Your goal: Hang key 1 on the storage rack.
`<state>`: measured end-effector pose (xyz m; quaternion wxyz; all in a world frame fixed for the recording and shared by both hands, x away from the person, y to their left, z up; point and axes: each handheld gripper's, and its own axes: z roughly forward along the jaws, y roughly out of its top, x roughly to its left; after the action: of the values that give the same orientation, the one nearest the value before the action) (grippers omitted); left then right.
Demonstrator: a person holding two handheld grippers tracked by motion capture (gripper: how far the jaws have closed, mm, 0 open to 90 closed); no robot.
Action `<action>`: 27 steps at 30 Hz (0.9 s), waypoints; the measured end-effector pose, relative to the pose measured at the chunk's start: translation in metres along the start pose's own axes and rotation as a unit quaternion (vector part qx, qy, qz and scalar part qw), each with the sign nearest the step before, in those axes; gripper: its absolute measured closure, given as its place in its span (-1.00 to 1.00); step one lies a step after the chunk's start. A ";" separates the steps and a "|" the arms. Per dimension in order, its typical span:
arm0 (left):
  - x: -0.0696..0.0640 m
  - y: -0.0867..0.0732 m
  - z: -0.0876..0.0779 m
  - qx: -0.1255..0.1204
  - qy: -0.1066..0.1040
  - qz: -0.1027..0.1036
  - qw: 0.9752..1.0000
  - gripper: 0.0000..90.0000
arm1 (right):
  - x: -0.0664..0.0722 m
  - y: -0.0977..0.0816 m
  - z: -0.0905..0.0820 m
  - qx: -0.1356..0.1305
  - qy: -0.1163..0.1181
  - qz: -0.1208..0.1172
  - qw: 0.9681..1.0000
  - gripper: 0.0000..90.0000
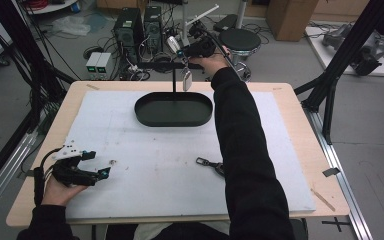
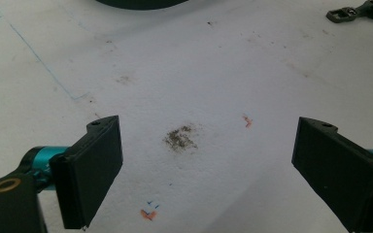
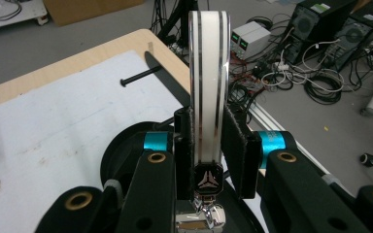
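Observation:
A white strap with silver stripes (image 3: 209, 82), ending in a black emblem clasp and a metal clip, stands between the jaws of my right gripper (image 3: 209, 145), which is shut on it. In the high view that gripper (image 1: 192, 50) is held past the table's far edge, and the white strap (image 1: 186, 79) hangs beside the thin black stand (image 1: 174, 82) rising from the black oval tray (image 1: 173, 120). The stand's crossbar (image 3: 138, 76) shows beyond the strap. My left gripper (image 1: 97, 165) rests low at the front left, jaws open over bare mat (image 2: 209, 165). A dark keychain (image 1: 210, 164) lies on the mat.
The same dark keychain (image 2: 354, 12) lies ahead and to the right of the left gripper. A small bit (image 1: 113, 161) lies near the left gripper. Computers (image 1: 140, 25), a round stool (image 1: 239, 40) and cables stand beyond the far edge. Black frame struts (image 1: 330, 95) flank the table.

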<state>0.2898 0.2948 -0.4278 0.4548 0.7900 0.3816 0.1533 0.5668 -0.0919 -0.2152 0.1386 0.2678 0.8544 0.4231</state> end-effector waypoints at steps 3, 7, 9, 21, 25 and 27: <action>0.001 0.000 0.001 0.000 0.000 0.001 1.000 -0.74 | -0.004 -0.001 0.001 -0.008 -0.002 0.006 1.000 0.69; 0.001 0.000 0.001 0.000 0.000 0.000 1.000 -0.74 | -0.004 -0.001 0.002 -0.009 -0.007 0.007 1.000 0.68; 0.001 0.000 0.001 -0.001 0.001 0.000 1.000 -0.74 | -0.004 0.000 0.002 -0.013 -0.011 0.009 1.000 0.68; 0.001 0.000 0.003 0.002 0.001 0.001 1.000 -0.74 | -0.010 0.000 0.013 -0.031 -0.041 0.028 0.998 0.68; 0.001 0.000 0.003 0.004 0.001 0.003 1.000 -0.74 | -0.013 -0.002 0.019 -0.035 -0.048 0.038 0.997 0.68; 0.000 0.000 0.003 0.005 0.002 0.003 1.000 -0.74 | -0.014 -0.003 0.022 -0.038 -0.049 0.041 0.997 0.68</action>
<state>0.2921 0.2930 -0.4296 0.4498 0.7930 0.3810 0.1541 0.5877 -0.0872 -0.2303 0.1732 0.3179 0.8181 0.4467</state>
